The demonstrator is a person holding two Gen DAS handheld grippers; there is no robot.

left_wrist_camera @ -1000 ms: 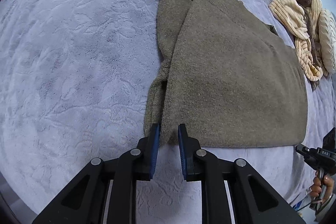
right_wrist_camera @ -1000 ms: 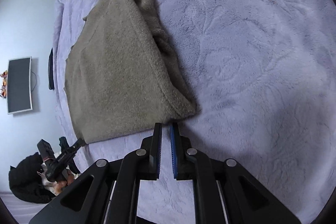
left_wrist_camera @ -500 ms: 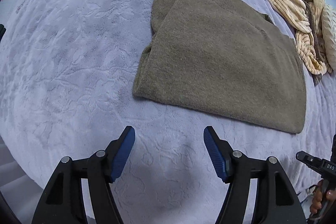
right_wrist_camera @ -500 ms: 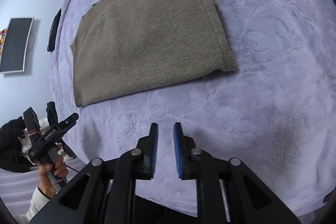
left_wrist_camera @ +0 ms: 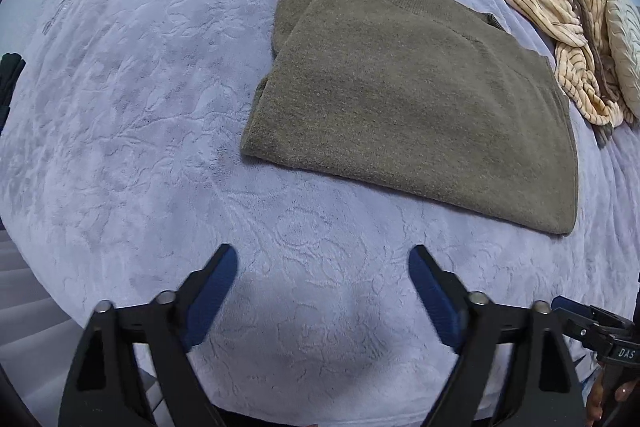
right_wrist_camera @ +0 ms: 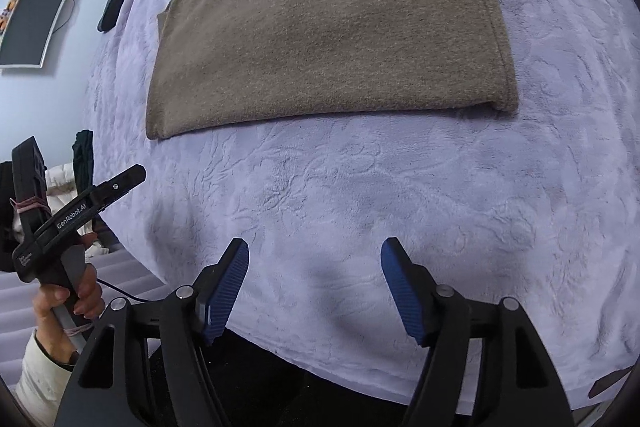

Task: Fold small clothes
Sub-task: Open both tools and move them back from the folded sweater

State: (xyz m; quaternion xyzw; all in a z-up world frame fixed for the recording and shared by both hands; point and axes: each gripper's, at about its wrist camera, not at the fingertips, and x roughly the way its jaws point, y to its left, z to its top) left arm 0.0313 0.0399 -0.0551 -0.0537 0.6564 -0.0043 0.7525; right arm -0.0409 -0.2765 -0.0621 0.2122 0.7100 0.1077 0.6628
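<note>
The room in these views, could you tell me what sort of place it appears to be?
Probably a bedroom at home: an olive sweater lies folded on a plush lilac bedspread, a striped cream garment is heaped nearby, and a flat screen hangs on the wall.

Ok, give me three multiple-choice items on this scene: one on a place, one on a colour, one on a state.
1. Where does the striped cream garment lie in the left wrist view?
A. on top of the sweater
B. beyond the sweater's far right corner
C. between the jaws

2. What colour is the folded sweater?
A. olive brown
B. red
C. white

3. How do the left gripper and right gripper stand?
A. both shut on the sweater
B. one open, one shut
C. both open, holding nothing

Answers:
1 B, it sits on the lavender blanket past that corner.
2 A, the knit is olive brown in both views.
3 C, both pairs of jaws are spread wide over bare blanket, short of the sweater.
</note>
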